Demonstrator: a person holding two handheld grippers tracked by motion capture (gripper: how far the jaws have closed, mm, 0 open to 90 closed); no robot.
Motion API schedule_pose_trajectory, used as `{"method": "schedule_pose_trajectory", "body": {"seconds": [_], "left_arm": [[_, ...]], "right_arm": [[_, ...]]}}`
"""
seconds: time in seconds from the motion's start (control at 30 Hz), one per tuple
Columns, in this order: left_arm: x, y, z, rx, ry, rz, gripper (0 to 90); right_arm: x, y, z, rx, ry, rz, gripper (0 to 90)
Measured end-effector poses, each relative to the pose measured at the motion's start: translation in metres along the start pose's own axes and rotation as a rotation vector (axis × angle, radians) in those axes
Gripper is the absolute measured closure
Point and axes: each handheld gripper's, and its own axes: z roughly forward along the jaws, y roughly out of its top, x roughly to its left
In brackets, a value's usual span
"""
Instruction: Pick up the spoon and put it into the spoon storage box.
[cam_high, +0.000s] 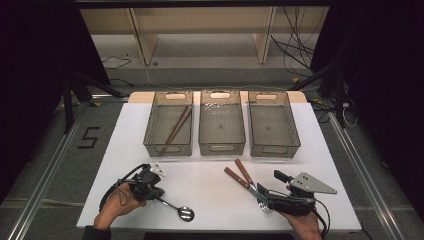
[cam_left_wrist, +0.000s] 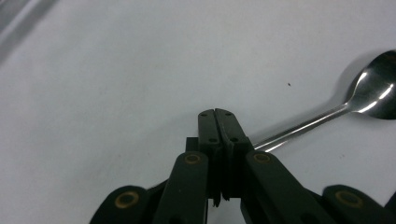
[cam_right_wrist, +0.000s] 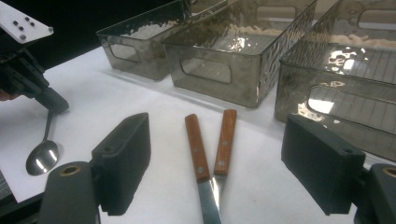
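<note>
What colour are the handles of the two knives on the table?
Reddish-brown wood on both knives; the right gripper view shows it best.

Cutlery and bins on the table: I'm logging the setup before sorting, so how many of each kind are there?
Clear bins: 3 (left, middle, right)
Chopsticks: 2, a pair in the left bin
Wooden-handled utensils: 2 (), blade ends partly hidden under the right gripper
Spoon: 1, handle at the left gripper
Total: 8
</note>
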Motion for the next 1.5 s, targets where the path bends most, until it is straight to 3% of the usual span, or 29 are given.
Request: {"method": "schedule_pose_trajectory", "body": {"seconds": [0.5, 0.7, 0.8, 1.03, 1.13, 1.3, 1.5], "left_arm": [[-0.004, -0.008, -0.006, 0.072, -0.02, 0.02, 88.6], [-0.006, -0.006, -0.007, 0.074, -0.013, 0.038, 87.0], [-0.005, -0.004, -0.014, 0.05, 0.0, 0.037, 83.0], [-0.013, 0.004, -0.025, 0.082, 0.013, 0.12, 46.1], [-0.017, 0.005, -0.024, 0.105, 0.001, 0.167, 38.4], [-0.022, 0.006, -0.015, 0.175, -0.024, 0.23, 30.9], [-0.024, 0.006, -0.007, 0.212, -0.045, 0.296, 36.9]], "right_arm": [[0.001, 0.0, 0.0, -0.002, 0.0, -0.002, 24.7], [0.001, 0.0, 0.0, -0.002, 0.0, -0.002, 24.7], [0.001, 0.0, 0.0, 0.0, 0.001, -0.002, 24.7], [0.001, 0.0, 0.001, 0.002, 0.0, -0.002, 24.7], [0.001, 0.0, 0.0, 0.002, 0.0, 0.001, 24.7], [0.001, 0.0, 0.0, 0.002, 0.001, 0.002, 24.7], [0.001, 0.0, 0.001, 0.001, 0.002, 0.002, 24.7]]}}
